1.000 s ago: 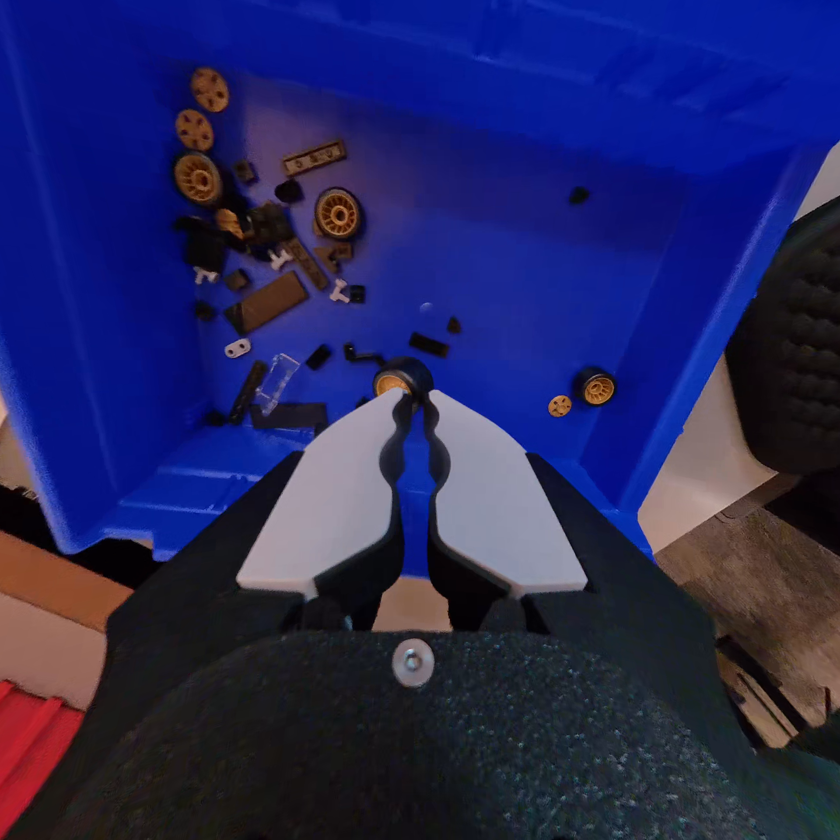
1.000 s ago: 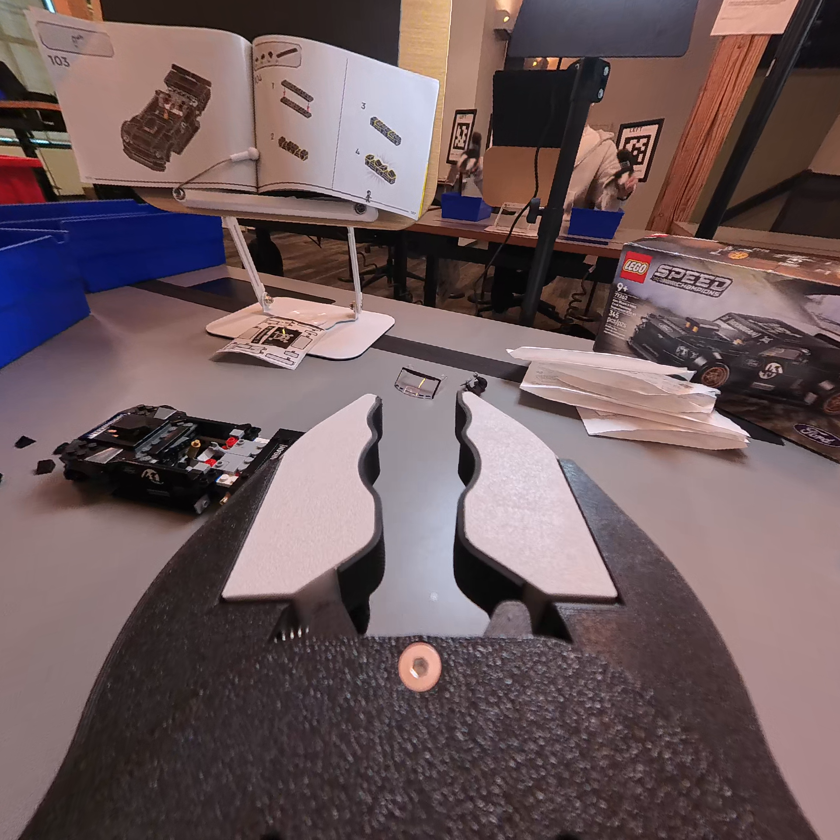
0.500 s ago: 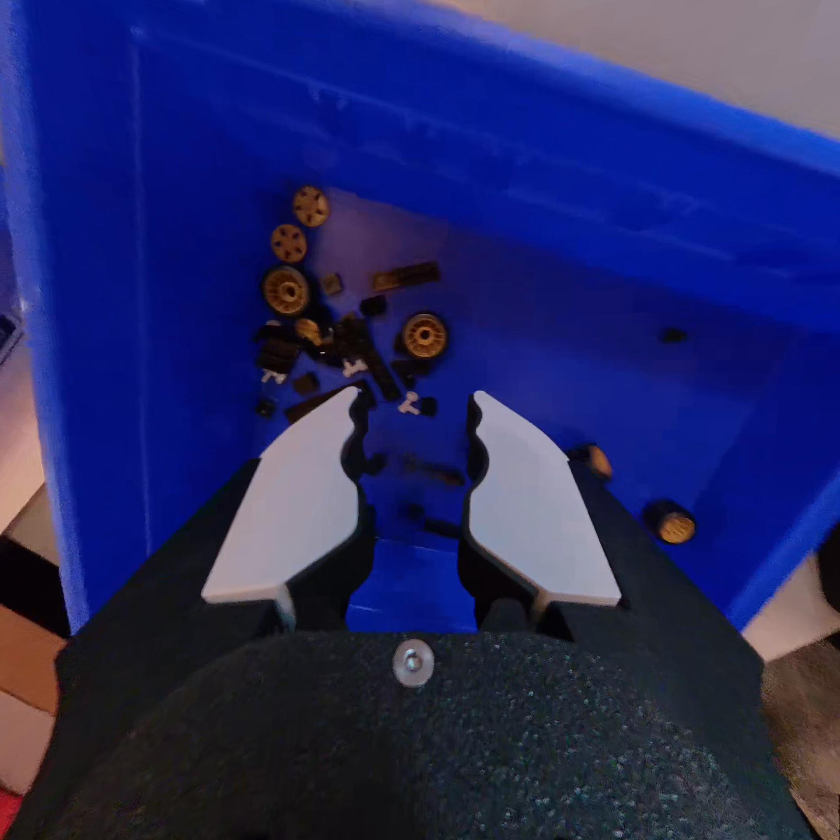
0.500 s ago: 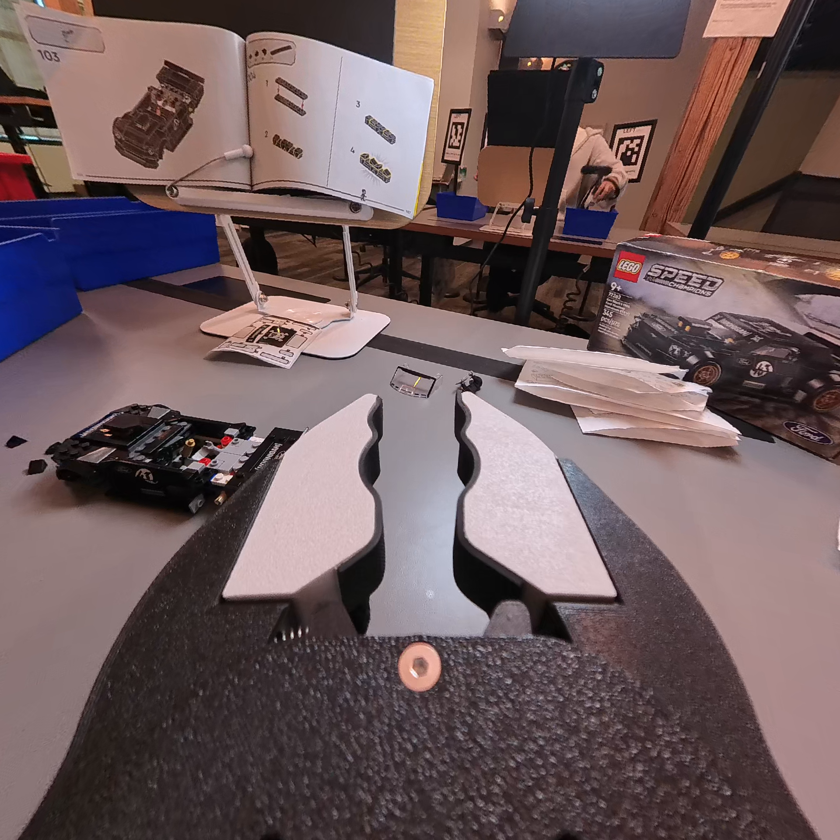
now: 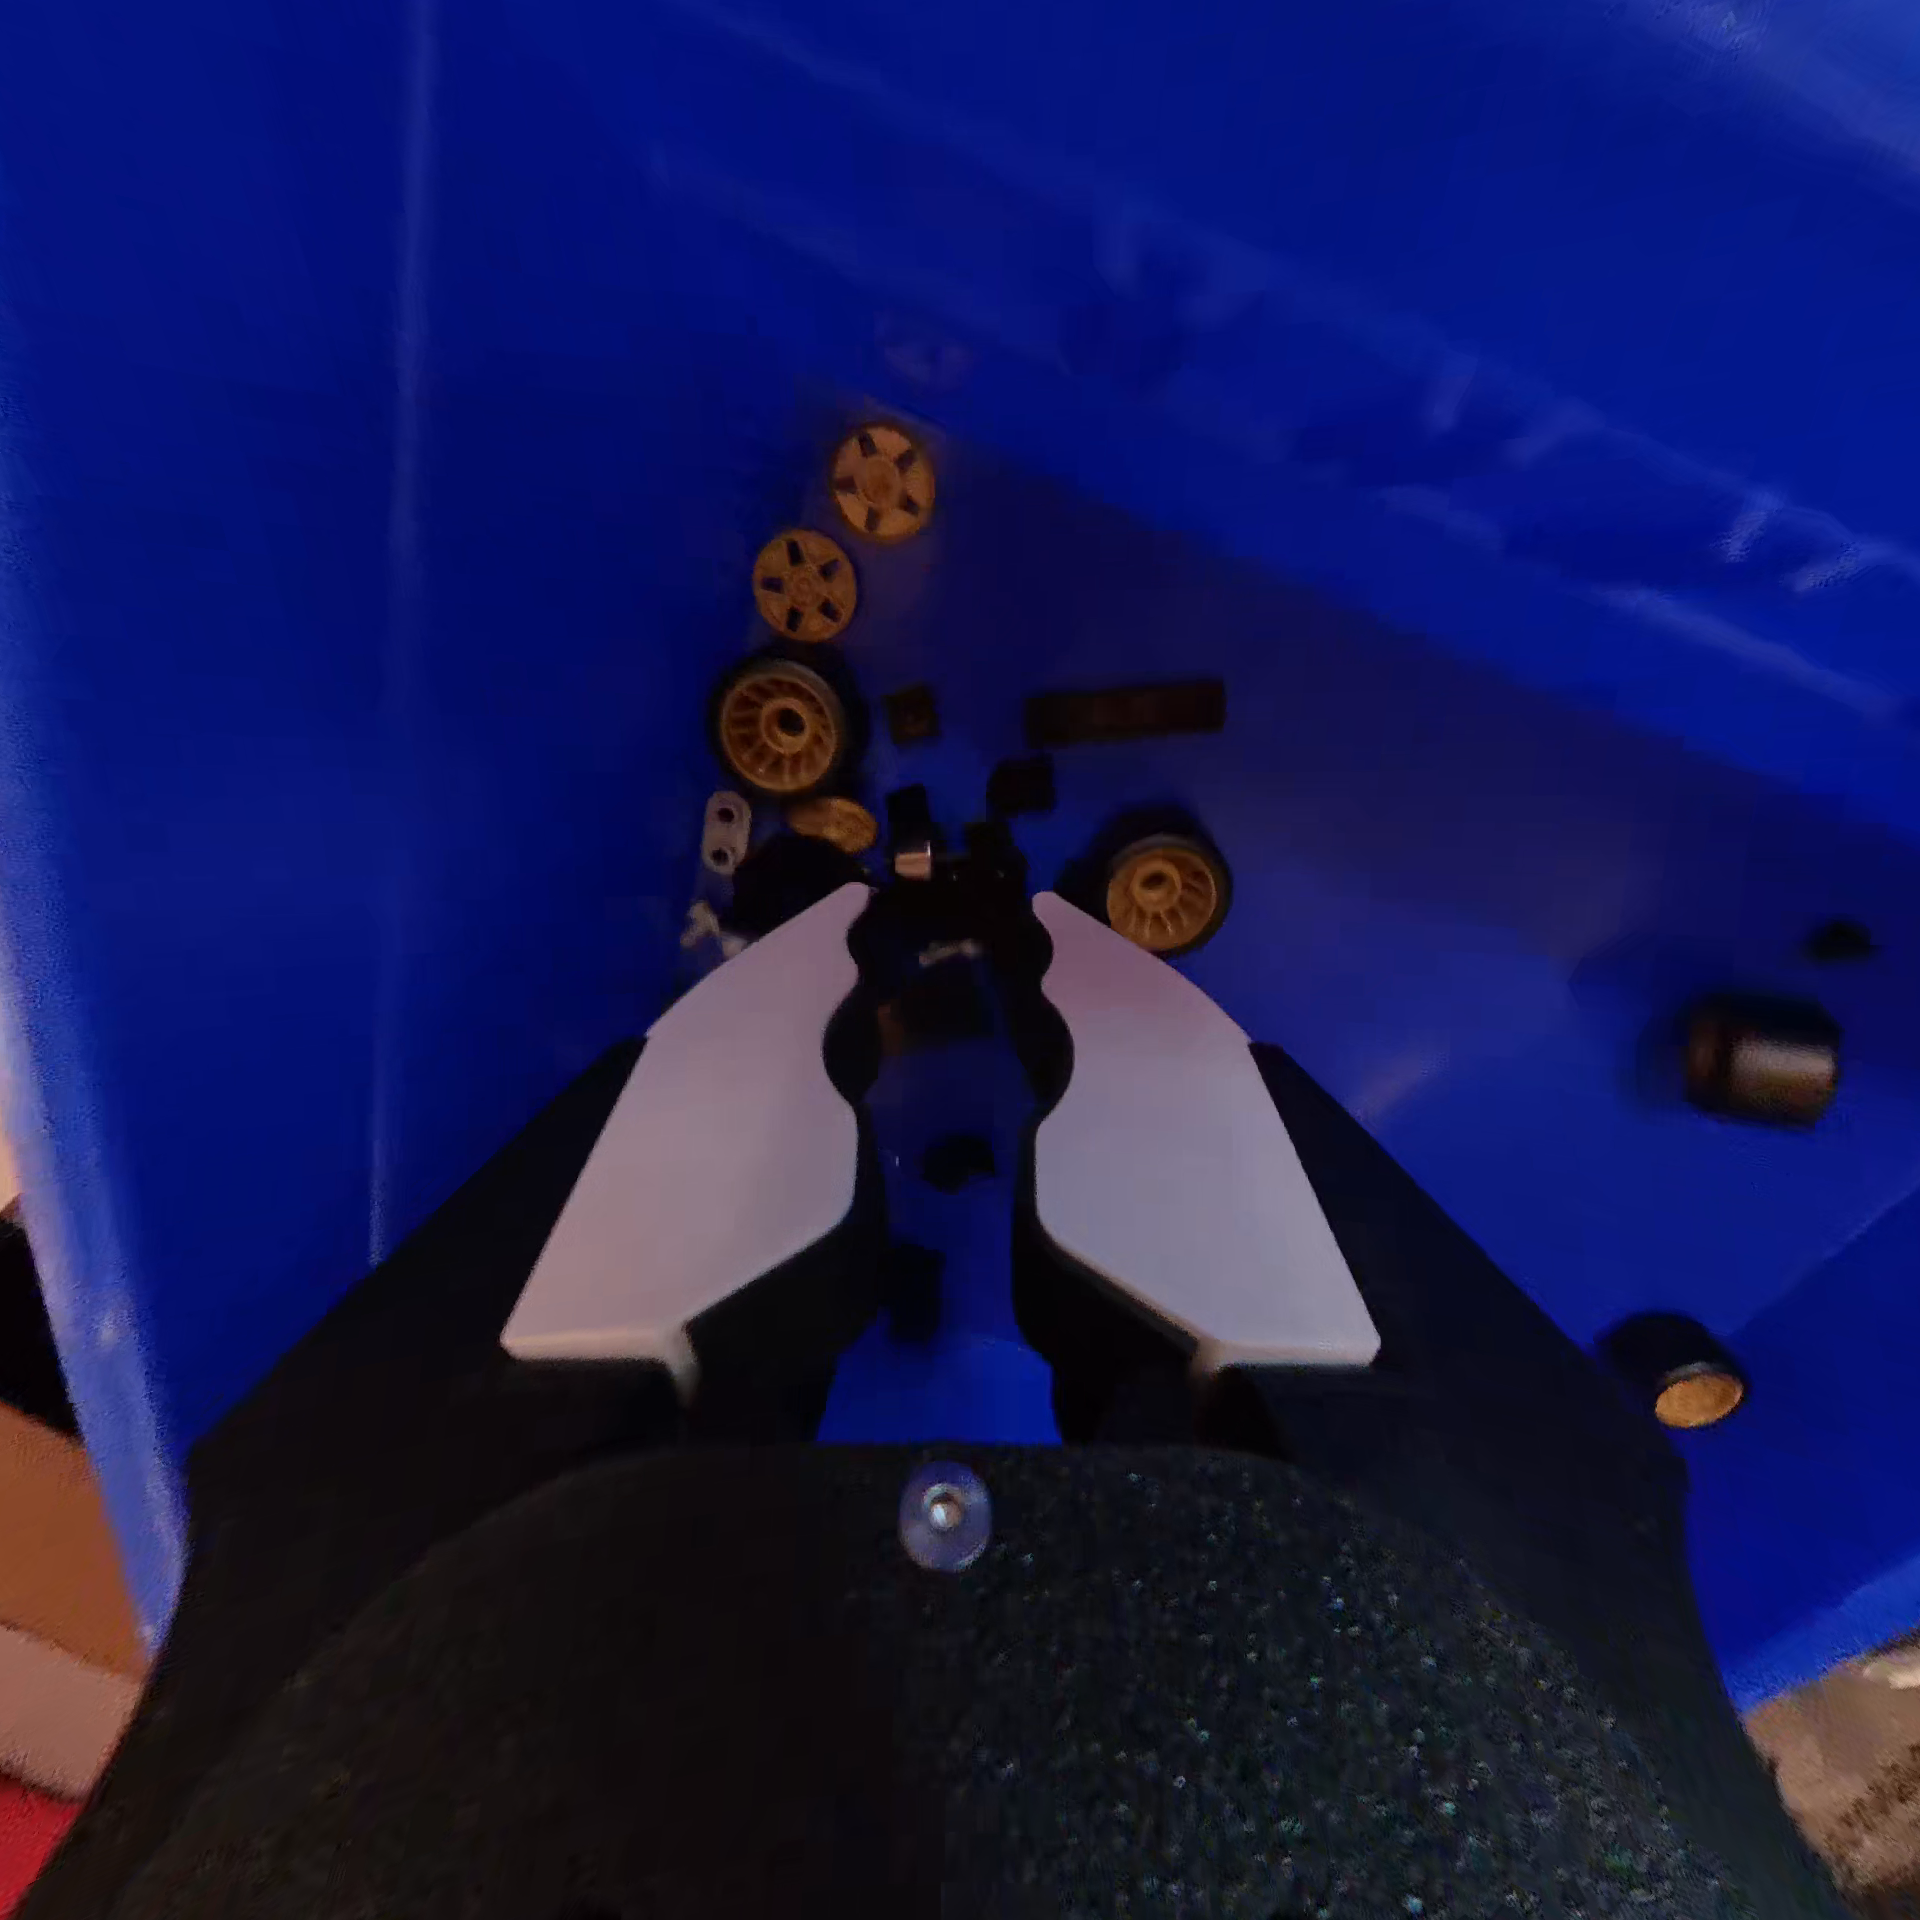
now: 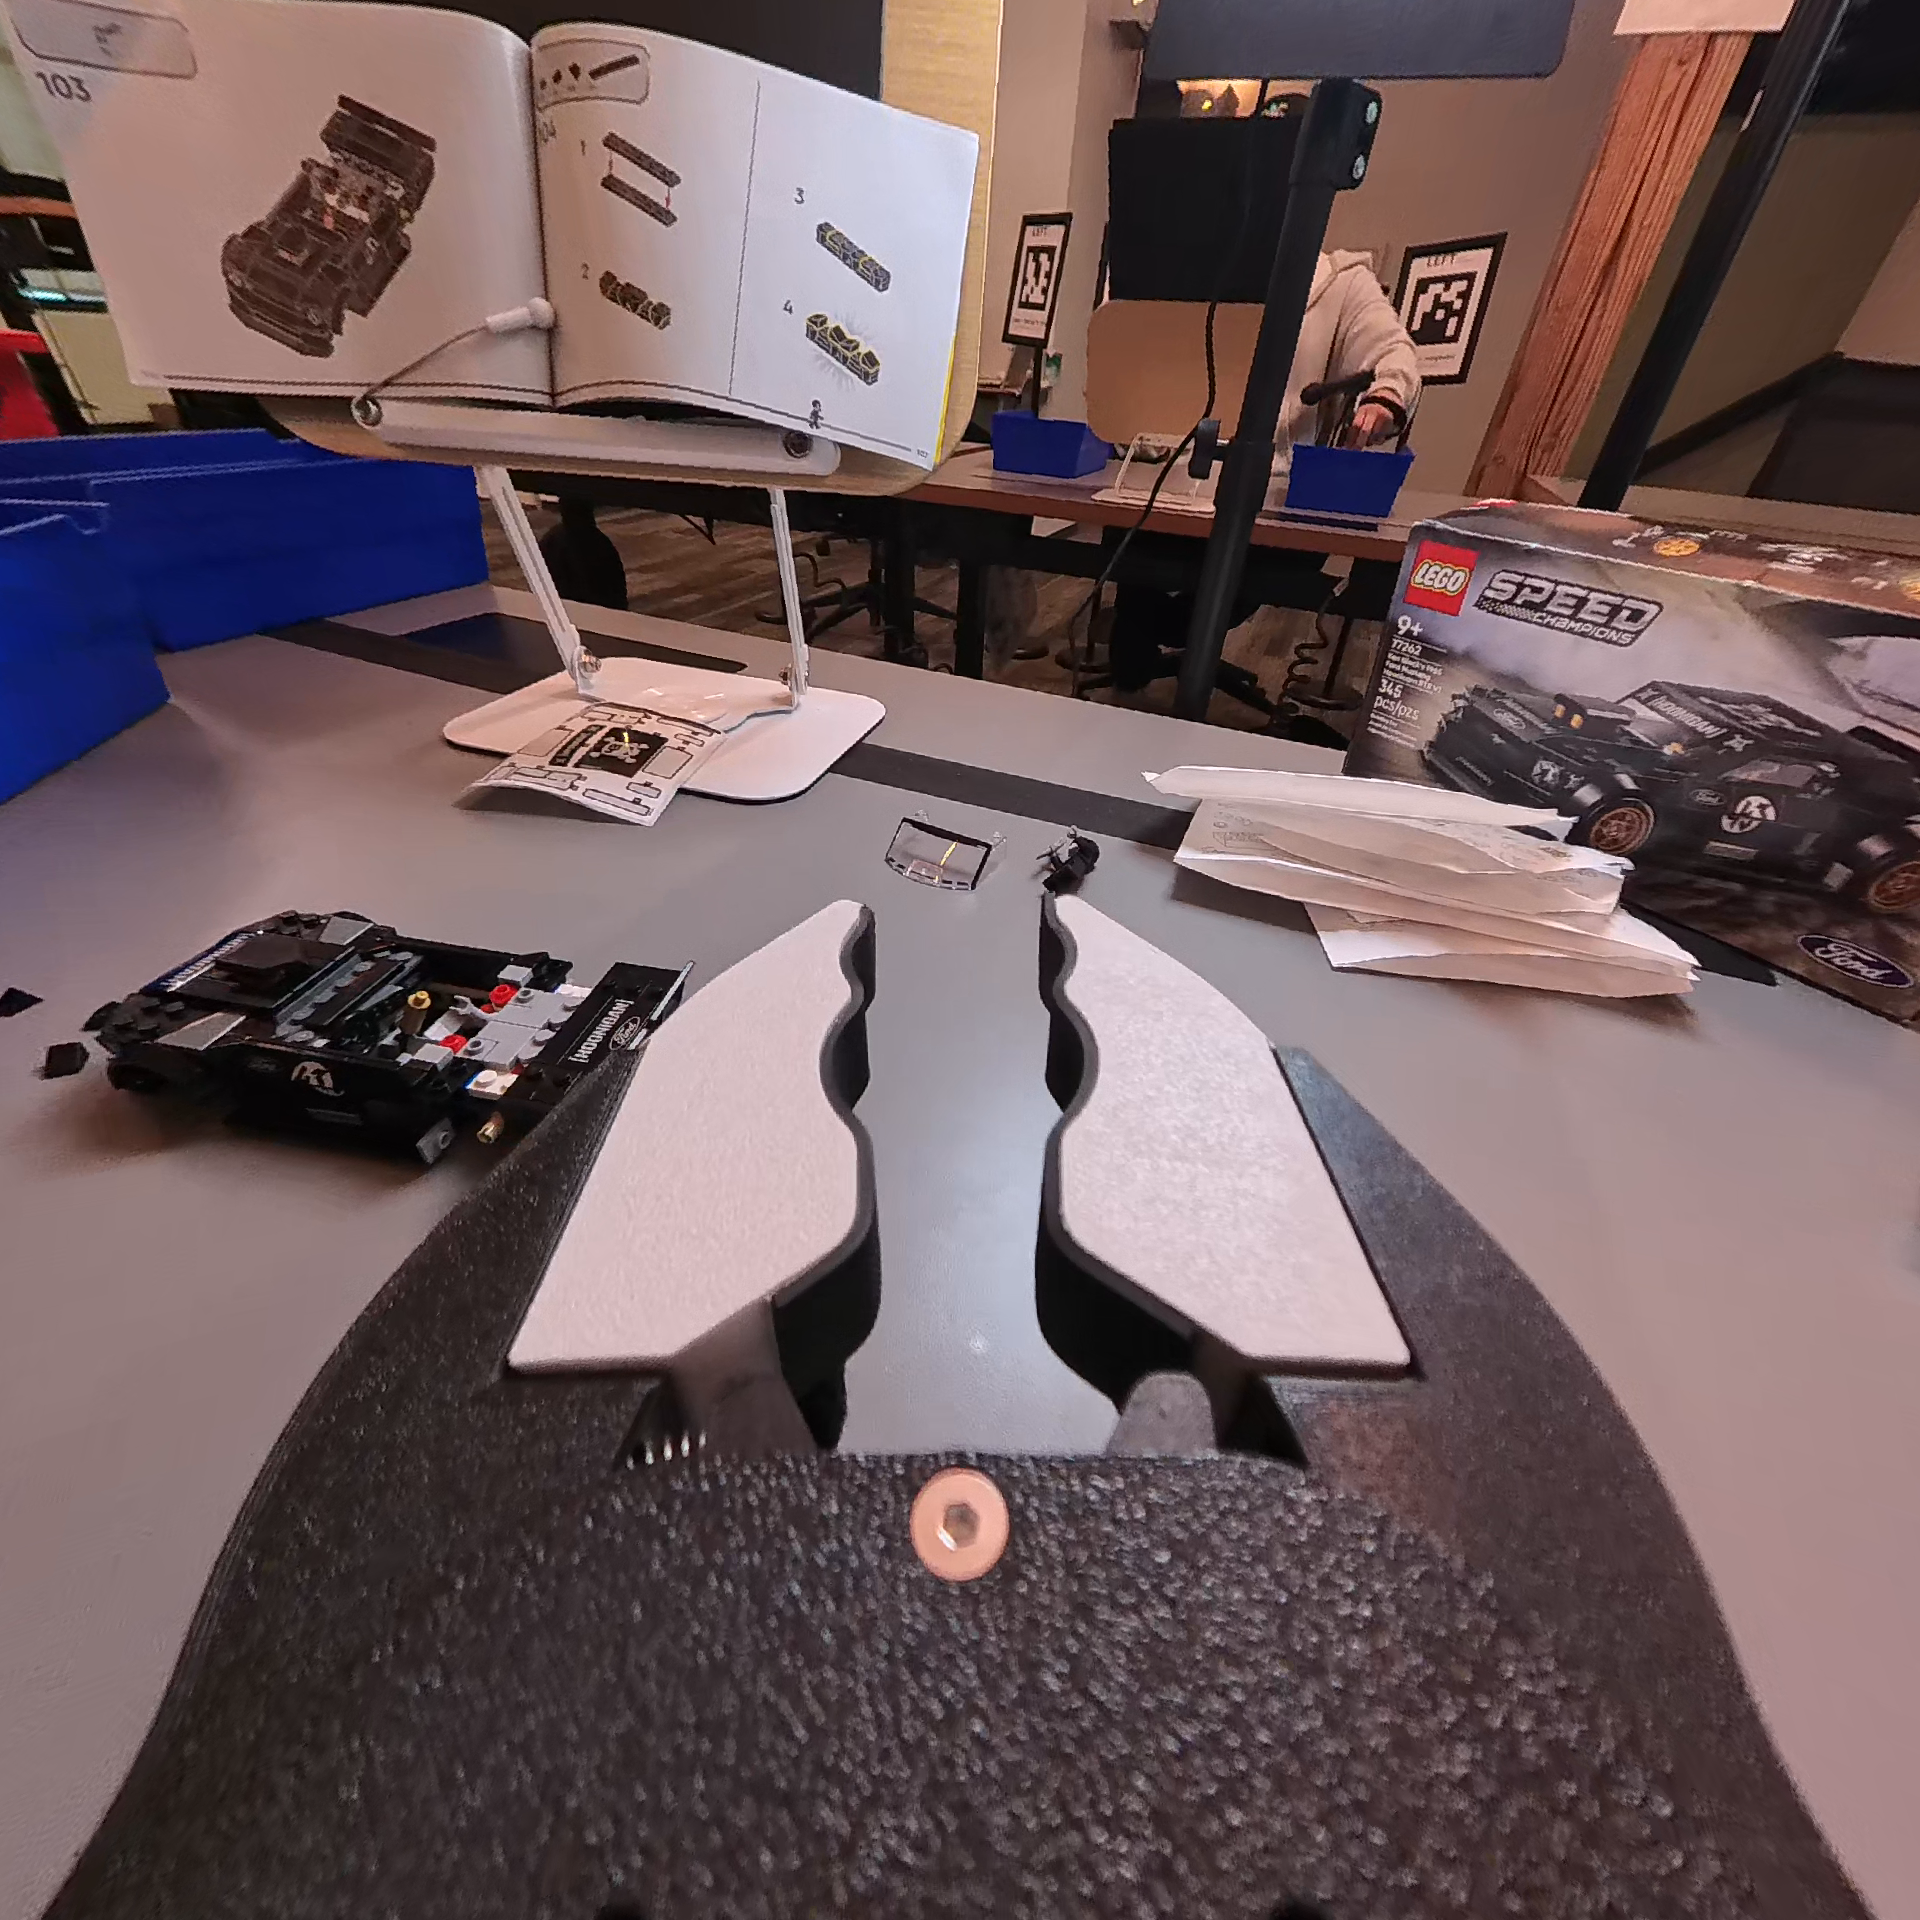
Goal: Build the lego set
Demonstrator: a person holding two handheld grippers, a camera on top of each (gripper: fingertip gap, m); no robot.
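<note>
Presently the left gripper sits deep in the blue bin, its tongs parted moderately and holding nothing, tips bracketing a cluster of small black pieces at frame centre. Good practice, I judge: isolate one piece, close squarely, avoid dragging neighbours. The right gripper hovers over the grey table, likewise parted and empty. The partly built car lies at middle left. Motion blur and shadow obscure which piece is targeted; gold wheels sit above the cluster.
</note>
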